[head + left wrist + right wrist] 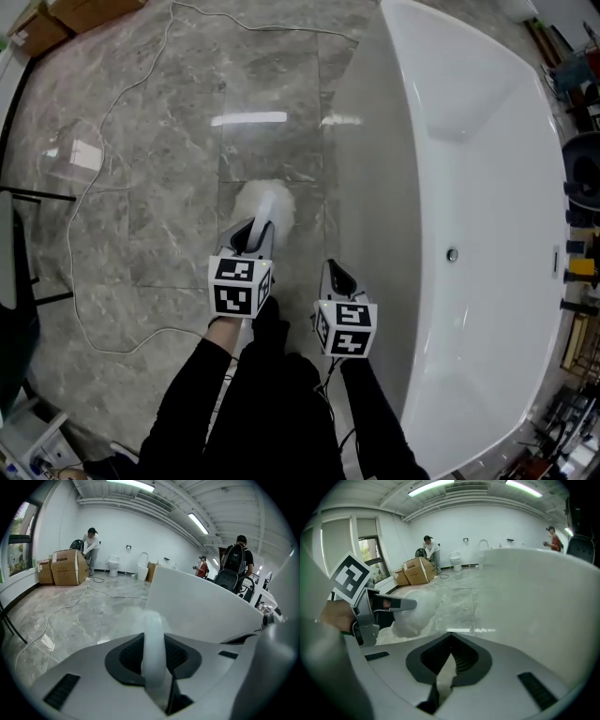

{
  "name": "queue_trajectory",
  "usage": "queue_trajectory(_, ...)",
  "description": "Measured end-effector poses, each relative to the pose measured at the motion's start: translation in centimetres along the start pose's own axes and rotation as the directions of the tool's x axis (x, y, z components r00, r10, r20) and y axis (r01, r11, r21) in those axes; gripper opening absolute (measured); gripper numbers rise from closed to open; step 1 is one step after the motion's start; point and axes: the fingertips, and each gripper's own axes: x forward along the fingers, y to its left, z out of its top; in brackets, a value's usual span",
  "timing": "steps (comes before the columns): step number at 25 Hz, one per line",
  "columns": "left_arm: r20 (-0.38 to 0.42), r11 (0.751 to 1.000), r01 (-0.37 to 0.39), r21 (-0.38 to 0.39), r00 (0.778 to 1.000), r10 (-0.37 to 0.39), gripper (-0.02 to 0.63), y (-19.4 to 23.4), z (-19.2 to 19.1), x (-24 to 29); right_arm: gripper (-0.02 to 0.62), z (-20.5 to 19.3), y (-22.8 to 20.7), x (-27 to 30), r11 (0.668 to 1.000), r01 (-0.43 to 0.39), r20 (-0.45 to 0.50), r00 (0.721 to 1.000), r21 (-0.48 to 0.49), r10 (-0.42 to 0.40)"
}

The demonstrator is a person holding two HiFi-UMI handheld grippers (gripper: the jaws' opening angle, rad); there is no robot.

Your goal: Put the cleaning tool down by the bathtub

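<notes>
The cleaning tool has a fluffy white head [267, 204] and a pale handle [152, 653]. My left gripper [253, 230] is shut on that handle and holds the head out over the grey marble floor, left of the white bathtub [375, 187]. In the right gripper view the fluffy head [412, 611] and the left gripper [389, 604] show at the left, with the bathtub's wall [534, 588] at the right. My right gripper [336, 277] hangs close to the tub's outer wall, its jaws shut with nothing between them.
A thin white cable [84, 197] loops over the floor at the left. Cardboard boxes [66, 19] stand at the far left corner. Inside the tub there is a drain [452, 254]. Dark clutter [581, 187] lies beyond the tub's right rim. People stand far off near the boxes [68, 566].
</notes>
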Motion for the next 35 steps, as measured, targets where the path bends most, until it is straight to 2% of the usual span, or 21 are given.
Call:
queue_trajectory(13,0.064,0.999,0.016,0.028,0.998,-0.018,0.095,2.7,-4.9,7.2,0.0,-3.7,-1.5,8.6,0.999,-0.004,0.077,0.997,-0.045,0.008)
queue_trajectory(18,0.07,1.0,0.014,0.001,0.997,-0.014,0.095,3.9,-7.4,10.3,-0.002,-5.7,-2.6,12.2,0.998,-0.002,0.093,0.996,-0.067,0.008)
queue_trajectory(27,0.074,0.998,0.015,0.064,0.997,-0.02,0.095,4.7,-10.4,14.7,-0.001,-7.8,-3.4,17.4,0.998,-0.024,0.116,0.993,-0.06,0.031)
queue_trajectory(35,0.058,0.997,0.016,0.081,0.998,-0.021,0.095,4.7,-13.8,18.1,-0.002,-9.5,-4.9,20.7,0.998,-0.018,0.124,0.992,-0.06,0.025)
